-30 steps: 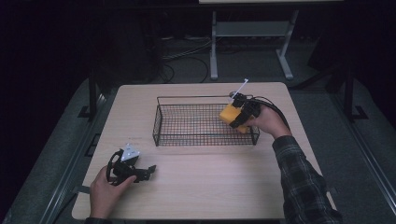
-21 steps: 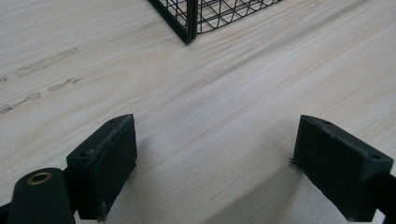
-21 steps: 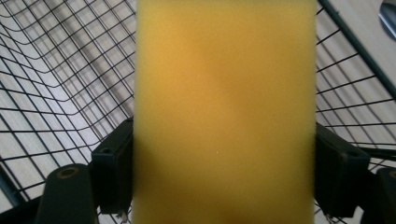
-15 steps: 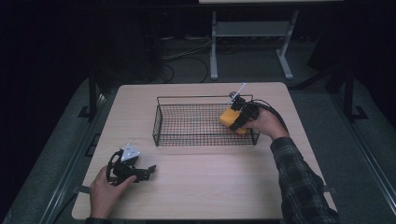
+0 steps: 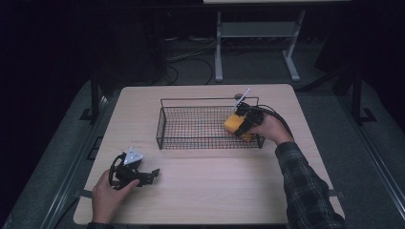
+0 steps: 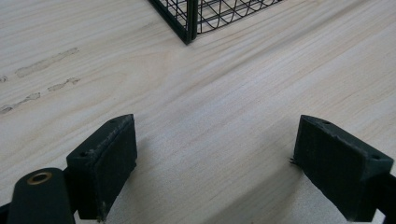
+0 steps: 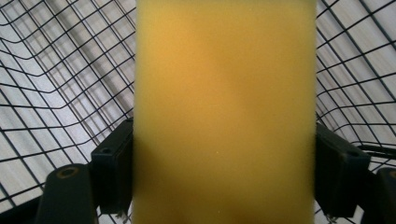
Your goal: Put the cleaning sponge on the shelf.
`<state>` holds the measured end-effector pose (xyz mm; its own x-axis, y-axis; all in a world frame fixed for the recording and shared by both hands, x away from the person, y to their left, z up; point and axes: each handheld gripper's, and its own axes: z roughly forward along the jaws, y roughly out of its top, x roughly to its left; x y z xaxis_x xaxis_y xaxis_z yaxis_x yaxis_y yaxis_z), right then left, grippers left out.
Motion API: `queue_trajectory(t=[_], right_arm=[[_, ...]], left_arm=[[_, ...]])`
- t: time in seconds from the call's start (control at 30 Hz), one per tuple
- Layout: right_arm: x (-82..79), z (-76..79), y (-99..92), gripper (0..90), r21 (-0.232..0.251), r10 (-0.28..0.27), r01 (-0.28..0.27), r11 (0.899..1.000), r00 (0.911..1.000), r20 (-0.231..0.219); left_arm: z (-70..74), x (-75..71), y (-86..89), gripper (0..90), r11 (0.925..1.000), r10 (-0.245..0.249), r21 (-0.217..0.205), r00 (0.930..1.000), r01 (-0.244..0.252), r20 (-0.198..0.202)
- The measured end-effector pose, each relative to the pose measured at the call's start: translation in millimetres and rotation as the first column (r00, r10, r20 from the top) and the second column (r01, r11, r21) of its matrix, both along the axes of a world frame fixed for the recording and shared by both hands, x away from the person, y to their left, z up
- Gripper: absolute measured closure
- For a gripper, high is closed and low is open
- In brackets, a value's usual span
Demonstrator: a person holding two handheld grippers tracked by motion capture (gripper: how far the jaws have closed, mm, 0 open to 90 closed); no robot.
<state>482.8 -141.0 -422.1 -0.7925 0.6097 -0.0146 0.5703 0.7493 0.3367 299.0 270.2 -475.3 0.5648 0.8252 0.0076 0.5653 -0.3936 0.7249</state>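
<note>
The right gripper grasps a yellow sponge over the right end of the wire basket, so I judge lowering and letting go comes next, while the left gripper, released, rests near-left on the table.

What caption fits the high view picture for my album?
The right claw holds a yellow sponge over the wire basket.

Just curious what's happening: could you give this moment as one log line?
right tool: shut on yellow sponge block | place: over black wire basket | left tool: open, nothing between, over wooden table
</note>
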Motion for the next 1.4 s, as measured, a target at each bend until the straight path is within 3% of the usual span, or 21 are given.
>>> queue_trajectory(t=[0.8,0.97,1.17,1.4], right_arm=[[-0.9,0.5,0.7,19.9,-0.003,0.002,-0.002,1.0,1.0,-0.009],[-1.6,8.5,-2.9,19.8,0.017,-0.005,0.005,1.0,1.0,0.004],[-7.7,31.4,-8.0,19.8,0.055,-0.012,0.01,0.998,0.9995,0.03],[-15.2,46.3,-15.1,19.1,0.07,-0.018,0.014,0.997,0.9985,0.051]], left_arm=[[0.0,0.0,0.0,12.5,1.0,0.0,0.0,1.0,0.0,0.0],[0.0,0.0,0.0,12.5,1.0,0.0,0.0,1.0,0.0,0.0],[0.0,0.0,0.0,12.5,1.0,0.0,0.0,1.0,0.0,0.0],[0.0,0.0,0.0,12.5,1.0,0.0,0.0,1.0,0.0,0.0]])
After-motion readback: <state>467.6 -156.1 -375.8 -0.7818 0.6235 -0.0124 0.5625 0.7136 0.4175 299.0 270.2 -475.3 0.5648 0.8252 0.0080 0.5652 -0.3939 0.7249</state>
